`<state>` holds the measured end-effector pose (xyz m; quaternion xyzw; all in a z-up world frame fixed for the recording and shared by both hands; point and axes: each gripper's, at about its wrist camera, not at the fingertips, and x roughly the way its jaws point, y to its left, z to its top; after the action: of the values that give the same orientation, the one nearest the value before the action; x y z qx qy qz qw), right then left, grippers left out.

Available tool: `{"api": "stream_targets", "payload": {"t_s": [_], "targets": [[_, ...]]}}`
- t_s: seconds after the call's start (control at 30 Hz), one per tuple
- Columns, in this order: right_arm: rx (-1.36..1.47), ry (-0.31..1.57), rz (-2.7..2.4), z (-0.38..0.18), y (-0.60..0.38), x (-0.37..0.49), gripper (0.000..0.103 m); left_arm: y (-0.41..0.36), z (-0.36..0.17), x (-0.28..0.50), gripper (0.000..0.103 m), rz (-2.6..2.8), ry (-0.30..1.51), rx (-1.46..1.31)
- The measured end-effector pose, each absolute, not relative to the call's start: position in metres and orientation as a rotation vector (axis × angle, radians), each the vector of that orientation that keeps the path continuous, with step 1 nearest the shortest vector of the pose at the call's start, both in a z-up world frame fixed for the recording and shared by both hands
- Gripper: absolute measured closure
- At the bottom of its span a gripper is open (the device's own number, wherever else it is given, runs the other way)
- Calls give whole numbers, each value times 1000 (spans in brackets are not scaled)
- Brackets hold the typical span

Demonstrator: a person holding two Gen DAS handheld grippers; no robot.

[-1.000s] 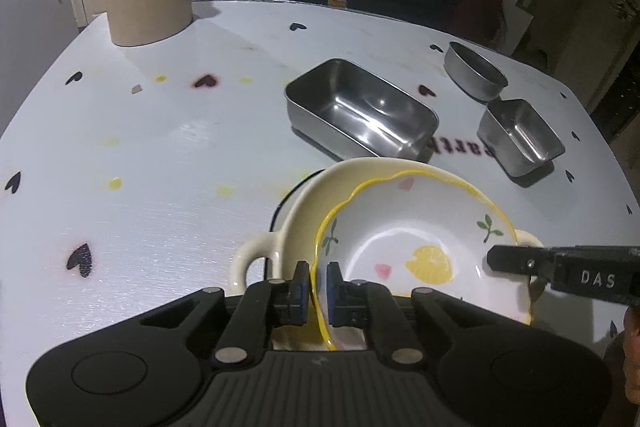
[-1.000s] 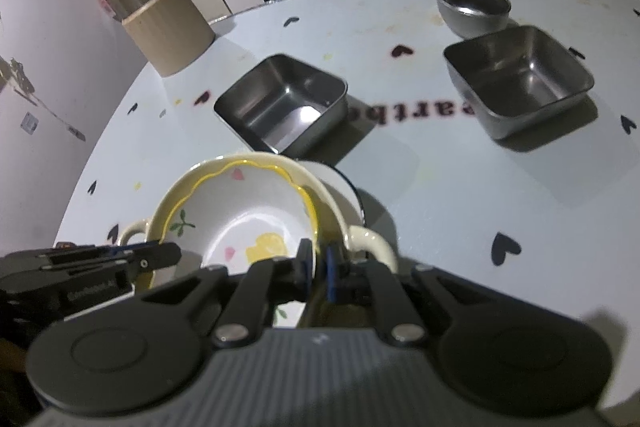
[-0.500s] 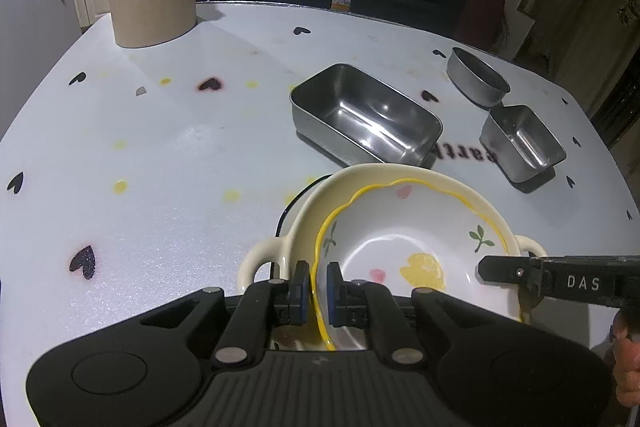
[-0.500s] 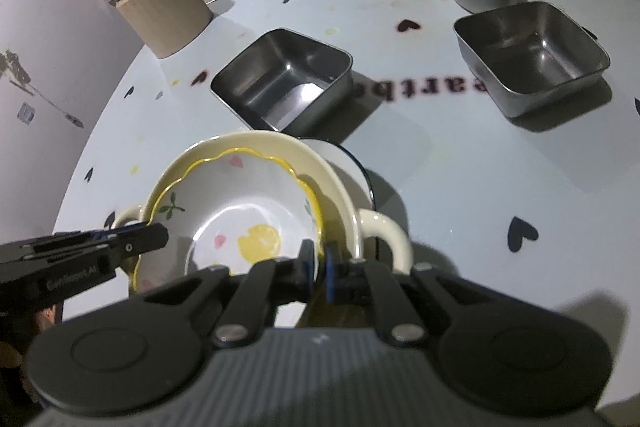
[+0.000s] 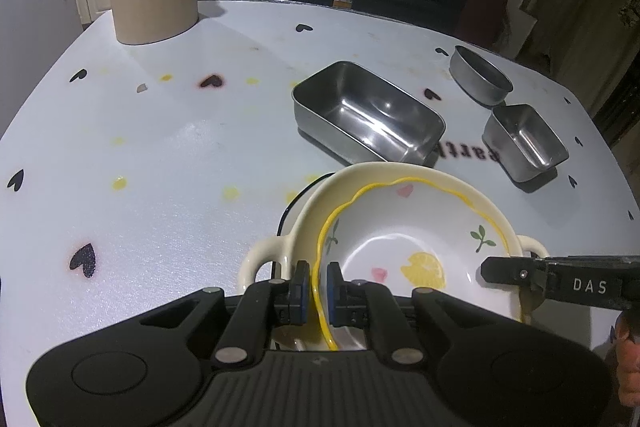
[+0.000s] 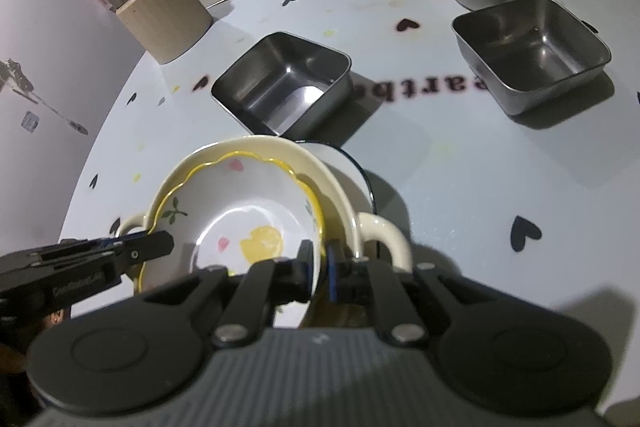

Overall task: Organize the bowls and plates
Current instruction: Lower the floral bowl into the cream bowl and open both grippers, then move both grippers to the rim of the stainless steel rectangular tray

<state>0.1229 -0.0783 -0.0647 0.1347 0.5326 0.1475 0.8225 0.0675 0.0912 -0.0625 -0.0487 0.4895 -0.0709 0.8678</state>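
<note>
Now the flowered bowl [image 5: 408,243] sits nested in the two-handled cream bowl [image 5: 304,219] on the worktop [image 5: 160,155], lower than a second ago; left gripper [image 5: 318,281] pinches its rim, right gripper [image 6: 319,261] is easing open, so release seems next.

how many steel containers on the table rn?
3. Large rectangular tin mid-table, just beyond the ceramic stack; small square tin to its right; round steel bowl behind that, near the far edge. Nothing seems hidden.
</note>
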Motion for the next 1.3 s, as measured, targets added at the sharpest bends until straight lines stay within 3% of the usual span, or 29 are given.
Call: {"api": "stream_targets", "payload": {"t_s": [0.13, 0.47, 0.6, 0.67, 0.83, 0.93, 1.03, 1.17, 1.3], "targets": [[269, 1122, 325, -62, -77, 121, 87, 91, -61, 68, 93, -146, 1021, -97], [266, 1072, 377, -46, -83, 110, 63, 92, -53, 62, 88, -142, 1007, -99], [278, 1046, 391, -39, -89, 103, 55, 89, -46, 60, 78, -145, 984, -96], [282, 1025, 402, -35, -92, 100, 50, 87, -41, 58, 67, -143, 964, -93], [263, 944, 395, -24, -99, 93, 35, 85, -33, 59, 27, -113, 913, -72], [257, 918, 375, -20, -107, 94, 29, 85, -26, 64, 12, -95, 862, -60], [270, 891, 352, -17, -114, 99, 19, 85, -21, 76, 3, -88, 830, -42], [300, 854, 319, -13, -122, 109, 1, 82, -18, 95, 0, -95, 808, -4], [354, 835, 311, -10, -124, 127, 0, 80, -18, 119, 0, -109, 804, 34]]}}
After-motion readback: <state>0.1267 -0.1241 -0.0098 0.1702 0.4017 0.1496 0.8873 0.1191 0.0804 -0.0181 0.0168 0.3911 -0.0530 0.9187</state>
